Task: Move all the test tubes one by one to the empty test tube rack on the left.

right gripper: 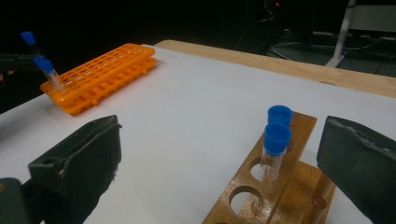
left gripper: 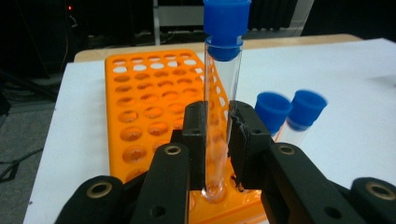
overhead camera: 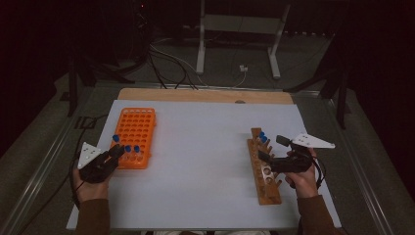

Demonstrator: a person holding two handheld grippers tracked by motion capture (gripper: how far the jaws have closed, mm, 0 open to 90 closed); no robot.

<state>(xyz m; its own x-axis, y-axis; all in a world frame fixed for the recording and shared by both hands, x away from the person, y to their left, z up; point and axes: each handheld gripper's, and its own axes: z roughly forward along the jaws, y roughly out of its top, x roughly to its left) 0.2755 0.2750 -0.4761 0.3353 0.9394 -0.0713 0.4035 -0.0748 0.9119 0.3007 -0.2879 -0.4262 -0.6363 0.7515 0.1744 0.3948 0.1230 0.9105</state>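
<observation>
A dark room surrounds a white table (overhead camera: 205,161) with a wooden strip along its far edge. The orange rack (overhead camera: 134,137) lies near the table's left side. At the rack's near corner the left gripper (left gripper: 218,140) clamps a clear, blue-capped test tube (left gripper: 223,93) upright, its rounded bottom at a hole in the rack's nearest row. Two more capped tubes (left gripper: 289,114) stand in the rack just beside it. Well apart from the rack, toward the table's right side, the right gripper (right gripper: 219,158) hangs with jaws wide over a wooden rack (right gripper: 280,186) holding two capped tubes.
</observation>
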